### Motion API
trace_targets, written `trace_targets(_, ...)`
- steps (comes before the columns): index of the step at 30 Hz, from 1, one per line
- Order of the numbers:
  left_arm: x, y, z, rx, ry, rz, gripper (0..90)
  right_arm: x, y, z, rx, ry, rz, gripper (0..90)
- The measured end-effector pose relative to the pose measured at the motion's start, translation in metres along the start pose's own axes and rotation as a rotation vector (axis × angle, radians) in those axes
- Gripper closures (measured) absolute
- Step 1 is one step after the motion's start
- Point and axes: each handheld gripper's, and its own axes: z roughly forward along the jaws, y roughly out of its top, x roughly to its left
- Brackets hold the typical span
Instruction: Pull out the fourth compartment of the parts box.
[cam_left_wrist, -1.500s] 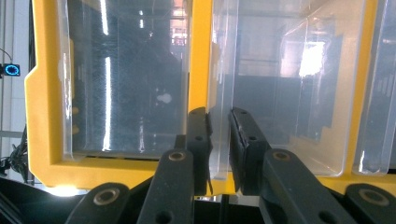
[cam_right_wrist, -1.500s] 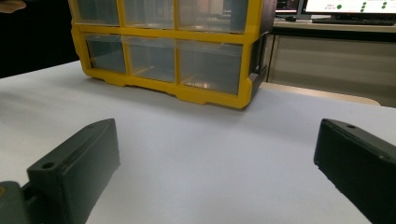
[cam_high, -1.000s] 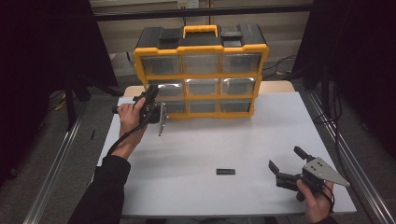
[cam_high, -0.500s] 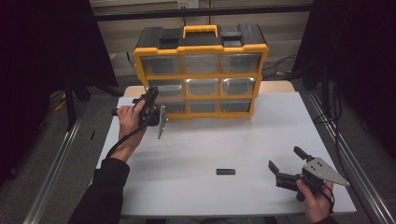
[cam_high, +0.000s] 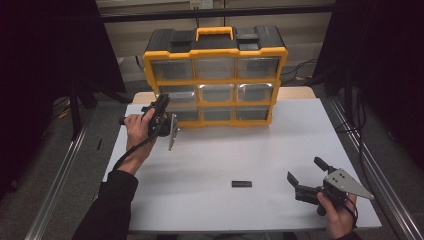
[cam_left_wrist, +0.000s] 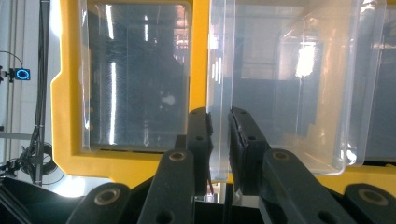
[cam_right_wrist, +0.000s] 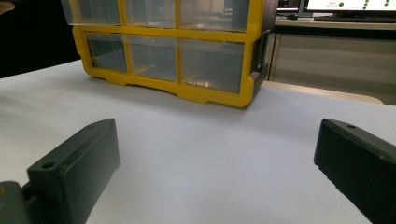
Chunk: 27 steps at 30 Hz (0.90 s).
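A yellow and black organizer (cam_high: 216, 51) with clear drawers stands at the back of the white table (cam_high: 210, 155). My left gripper (cam_high: 162, 101) is at its left column, middle row. In the left gripper view the two black jaws (cam_left_wrist: 219, 116) are pinched on the thin side edge of a clear drawer (cam_left_wrist: 289, 84) that sticks out of the yellow frame (cam_left_wrist: 65, 116). My right gripper (cam_high: 304, 169) rests low at the front right, jaws wide apart with nothing between them (cam_right_wrist: 219, 128). A small black block (cam_high: 241, 183) lies on the table to its left.
The organizer's lower drawers (cam_right_wrist: 154, 56) face the right gripper across bare white tabletop. Dark stands and cables surround the table. A cable trails from the left gripper along the forearm (cam_high: 132, 152).
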Motion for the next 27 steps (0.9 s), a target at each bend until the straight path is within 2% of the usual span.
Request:
trace_targets(10, 0.000, 0.001, -0.004, -0.004, 0.003, 0.005, 79.6, 0.000, 0.000, 0.000, -0.004, 0.000, -0.002, 0.0)
trace_targets(12, 0.000, 0.001, -0.005, -0.002, 0.001, 0.017, 79.7, 0.000, 0.000, 0.000, -0.004, 0.001, -0.001, 0.0)
trace_targets(18, 0.000, 0.001, -0.008, -0.006, 0.007, 0.007, 79.7, 0.000, 0.000, 0.000, -0.001, -0.001, -0.001, 0.0)
trace_targets(27, -0.001, 0.002, -0.014, -0.012, 0.015, 0.017, 79.8, 0.001, 0.000, 0.000, -0.004, -0.002, -0.002, 0.0)
